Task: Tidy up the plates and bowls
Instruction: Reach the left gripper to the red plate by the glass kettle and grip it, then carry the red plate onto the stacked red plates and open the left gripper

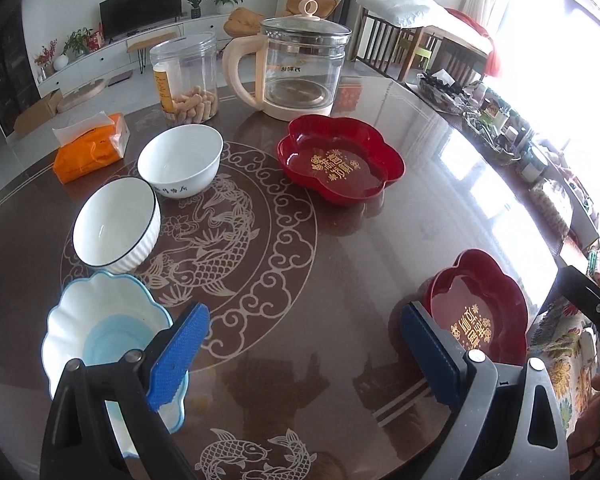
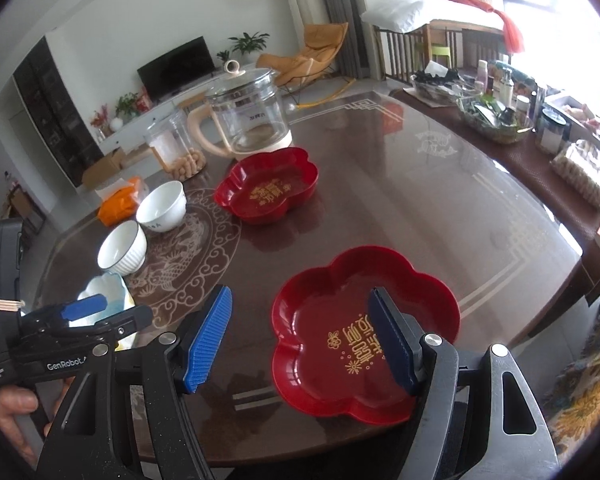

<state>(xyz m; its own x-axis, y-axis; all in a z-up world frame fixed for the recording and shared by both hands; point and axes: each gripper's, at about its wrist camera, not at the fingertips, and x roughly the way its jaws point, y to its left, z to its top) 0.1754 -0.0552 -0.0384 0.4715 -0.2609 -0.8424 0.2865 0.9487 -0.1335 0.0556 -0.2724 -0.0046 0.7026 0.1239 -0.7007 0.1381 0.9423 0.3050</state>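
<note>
Two red flower-shaped plates lie on the brown table: a far plate (image 1: 340, 160) (image 2: 268, 186) near the kettle and a near plate (image 1: 480, 312) (image 2: 364, 332) by the front edge. Two white bowls stand left: a plain bowl (image 1: 180, 160) (image 2: 162, 206) and a ribbed bowl (image 1: 116, 224) (image 2: 122, 248). A blue-rimmed scalloped bowl (image 1: 100, 320) (image 2: 104, 292) sits nearest. My left gripper (image 1: 304, 356) (image 2: 84, 308) is open over bare table between the scalloped bowl and the near plate. My right gripper (image 2: 300, 344) is open above the near plate's left part, nothing gripped.
A glass kettle (image 1: 300, 68) (image 2: 248, 120), a clear jar of snacks (image 1: 186, 80) (image 2: 178, 148) and an orange tissue pack (image 1: 92, 148) (image 2: 120, 200) stand at the table's far side. Trays of bottles and clutter (image 2: 496, 112) line the right edge. A hand (image 2: 8, 404) holds the left gripper.
</note>
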